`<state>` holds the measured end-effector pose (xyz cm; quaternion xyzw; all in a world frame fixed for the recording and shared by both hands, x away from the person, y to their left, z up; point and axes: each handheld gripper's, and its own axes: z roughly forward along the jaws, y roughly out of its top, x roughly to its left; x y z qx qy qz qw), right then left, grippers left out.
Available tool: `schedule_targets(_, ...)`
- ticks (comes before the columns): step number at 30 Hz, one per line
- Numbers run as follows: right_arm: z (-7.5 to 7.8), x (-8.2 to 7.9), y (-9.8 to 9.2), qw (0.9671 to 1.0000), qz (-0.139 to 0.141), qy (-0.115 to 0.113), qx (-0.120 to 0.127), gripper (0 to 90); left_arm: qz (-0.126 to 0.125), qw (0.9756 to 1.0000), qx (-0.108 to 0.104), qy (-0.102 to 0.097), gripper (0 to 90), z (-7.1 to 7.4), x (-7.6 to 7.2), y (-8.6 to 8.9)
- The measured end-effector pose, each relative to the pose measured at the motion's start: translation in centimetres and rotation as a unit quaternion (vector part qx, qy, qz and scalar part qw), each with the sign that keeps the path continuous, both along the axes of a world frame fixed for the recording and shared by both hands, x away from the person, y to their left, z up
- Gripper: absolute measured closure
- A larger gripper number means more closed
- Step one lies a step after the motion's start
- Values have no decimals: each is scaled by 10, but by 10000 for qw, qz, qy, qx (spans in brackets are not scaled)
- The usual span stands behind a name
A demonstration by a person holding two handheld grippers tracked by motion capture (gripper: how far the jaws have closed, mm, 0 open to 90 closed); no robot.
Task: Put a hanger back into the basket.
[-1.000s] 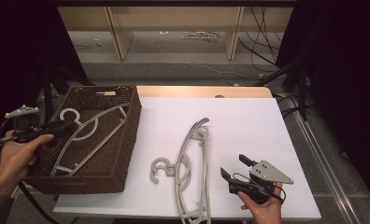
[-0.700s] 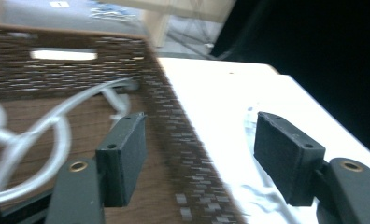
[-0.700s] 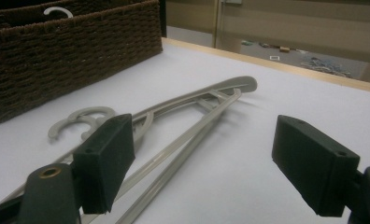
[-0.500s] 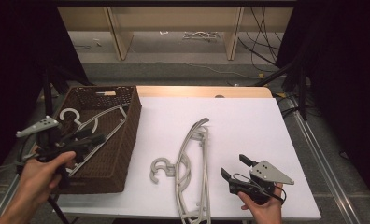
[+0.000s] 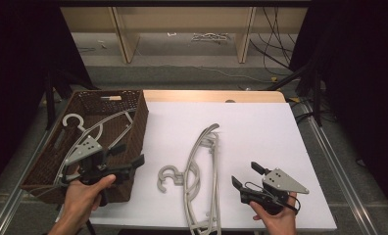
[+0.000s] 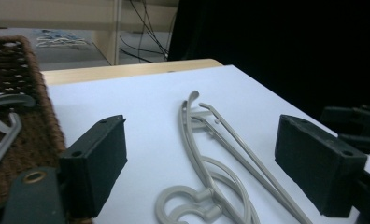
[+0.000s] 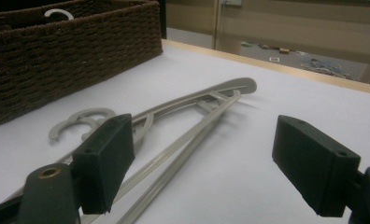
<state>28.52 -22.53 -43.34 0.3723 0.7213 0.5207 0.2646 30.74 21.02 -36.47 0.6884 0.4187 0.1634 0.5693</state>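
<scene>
Hangers [image 5: 202,181] lie on the counter [image 5: 260,127]; one sits in the basket [image 5: 133,105]. Your left gripper [image 5: 128,156] has swung out toward them, jaws apart and empty; right gripper [image 5: 247,176] waits, jaws apart.

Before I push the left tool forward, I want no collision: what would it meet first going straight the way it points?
Probably the grey hangers lying on the white table. They lie directly ahead between the open left tool jaws; depth is uncertain.

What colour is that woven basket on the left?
Dark brown: the wicker basket shows its weave best in the right gripper view.
</scene>
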Motion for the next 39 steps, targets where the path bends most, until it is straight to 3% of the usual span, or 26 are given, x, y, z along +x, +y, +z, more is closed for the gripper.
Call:
schedule_targets(5,0,0,0,10000,7,-9,-1,219,-30,9998,77,-157,171,-12,-8,-13)
schedule_targets(6,0,0,0,10000,-8,-2,-5,218,-12,9994,157,-321,176,-17,-13,-19)
schedule_targets(8,0,0,-1,10000,-8,-3,18,217,-73,9987,255,-431,177,-21,-17,-24)
schedule_targets(15,3,-3,0,10000,54,-54,34,215,-266,9970,470,-554,178,-32,-25,-35)
schedule_targets(20,3,-4,2,9998,162,-83,86,211,-268,9971,590,-407,179,-48,-30,-42)
schedule_targets(30,3,-6,0,9999,110,-89,65,208,-190,9973,636,-309,189,-64,-40,-46)
schedule_targets(33,4,-6,1,9999,130,-67,53,208,-205,9971,708,-172,167,-70,-41,-48)
schedule_targets(37,4,-6,2,9999,134,-58,34,208,-419,9958,808,28,166,-77,-40,-55)
schedule_targets(39,4,-6,1,9999,120,-65,50,208,-332,9960,821,125,178,-78,-41,-57)
